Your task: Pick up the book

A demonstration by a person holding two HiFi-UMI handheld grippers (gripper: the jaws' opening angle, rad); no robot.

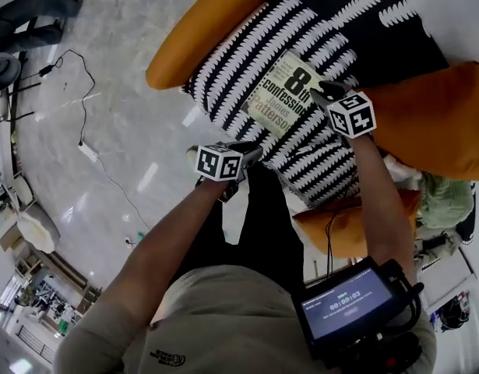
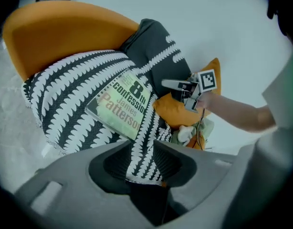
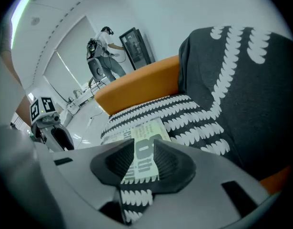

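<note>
Book (image 1: 286, 93) lies face up and flat on the black-and-white patterned fabric (image 1: 239, 49) that covers the seat of the orange armchair (image 1: 181, 49), its cover reading "8th Confession". Your right gripper (image 1: 325, 92) sits at the book's far corner. In the right gripper view its jaws stand apart, with the book's cover (image 3: 144, 142) showing in the gap between them, and I cannot tell whether they touch it. Your left gripper (image 1: 251, 154) is at the near edge of the same fabric, well apart from the book. In the left gripper view its jaws are also released, and the fabric's hanging edge (image 2: 144, 147) fills the space between them, with the book (image 2: 122, 106) farther up the seat. An orange cushion (image 1: 438, 115) rests just beside your right gripper, and grey floor (image 1: 107, 92) lies under the chair.
</note>
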